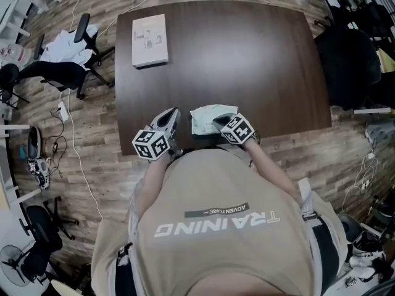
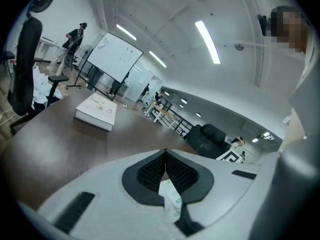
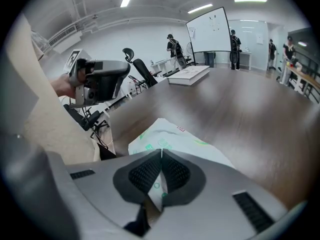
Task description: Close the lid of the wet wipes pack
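The dark wooden table (image 1: 247,60) holds just two things. The wet wipes pack (image 1: 207,117), pale green and white and a little rumpled, lies flat at the middle of the table's near edge, right in front of the person in the beige shirt (image 1: 216,227). A flat white box (image 1: 150,40) sits at the table's far left corner, well apart from the pack. The left gripper (image 1: 173,115) is over the table's near edge, just to the left of the pack, and I see bare wood between them from overhead. In the left gripper view its jaws meet at the tips (image 2: 165,151). A strip of the pack (image 2: 171,198) shows through the gap behind the tips, and the box (image 2: 96,111) lies further up the table. The right gripper (image 1: 217,121) is also at the table's near edge, over the pack's right end. In the right gripper view its jaws (image 3: 161,151) are closed tip to tip, with the pack (image 3: 170,134) spread just beyond and beneath them. I cannot tell whether they press on it. That view also catches the left gripper (image 3: 97,81) held up off the table's near left side. I cannot make out the pack's lid from any angle. Off the table's left side stands an office chair (image 1: 74,60) draped with white cloth.
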`<state>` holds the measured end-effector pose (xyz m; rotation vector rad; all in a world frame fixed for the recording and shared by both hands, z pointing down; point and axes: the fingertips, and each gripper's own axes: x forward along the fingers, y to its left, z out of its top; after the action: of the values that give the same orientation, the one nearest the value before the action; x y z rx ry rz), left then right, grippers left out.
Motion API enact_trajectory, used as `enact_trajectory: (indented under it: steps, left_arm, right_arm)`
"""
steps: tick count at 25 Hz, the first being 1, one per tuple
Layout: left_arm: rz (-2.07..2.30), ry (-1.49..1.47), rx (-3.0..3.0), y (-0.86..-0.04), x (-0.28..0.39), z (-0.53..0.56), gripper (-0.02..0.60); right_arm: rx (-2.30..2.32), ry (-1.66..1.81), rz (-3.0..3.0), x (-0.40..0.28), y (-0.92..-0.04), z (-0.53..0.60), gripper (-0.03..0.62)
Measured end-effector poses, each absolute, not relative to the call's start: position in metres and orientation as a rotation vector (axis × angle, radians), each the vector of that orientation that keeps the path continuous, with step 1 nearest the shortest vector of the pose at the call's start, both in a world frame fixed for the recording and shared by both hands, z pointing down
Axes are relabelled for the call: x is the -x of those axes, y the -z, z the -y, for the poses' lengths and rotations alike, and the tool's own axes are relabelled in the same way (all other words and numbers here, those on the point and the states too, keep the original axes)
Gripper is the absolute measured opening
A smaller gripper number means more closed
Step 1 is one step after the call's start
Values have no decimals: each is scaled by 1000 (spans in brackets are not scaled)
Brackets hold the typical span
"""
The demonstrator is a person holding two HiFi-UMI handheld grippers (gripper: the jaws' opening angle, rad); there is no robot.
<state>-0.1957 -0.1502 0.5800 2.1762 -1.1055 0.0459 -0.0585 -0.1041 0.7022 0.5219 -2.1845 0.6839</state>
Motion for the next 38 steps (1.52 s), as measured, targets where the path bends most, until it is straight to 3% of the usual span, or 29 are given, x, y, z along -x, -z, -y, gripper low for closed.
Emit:
enact_trajectory:
  steps: [11,21,38]
  left_arm:
    - [1108,-109,-2398,-522,179,179,9]
    - [1118,-23,-2525,-459,177,208,9]
    - [1266,26,-2778,-347,193,233,9]
  right_arm:
    - [-765,-797,2406,43,-618,147,17]
    - [-903,-505,2664,54,-486,205,17]
    - [-997,-56,2812,77,-368,240,17]
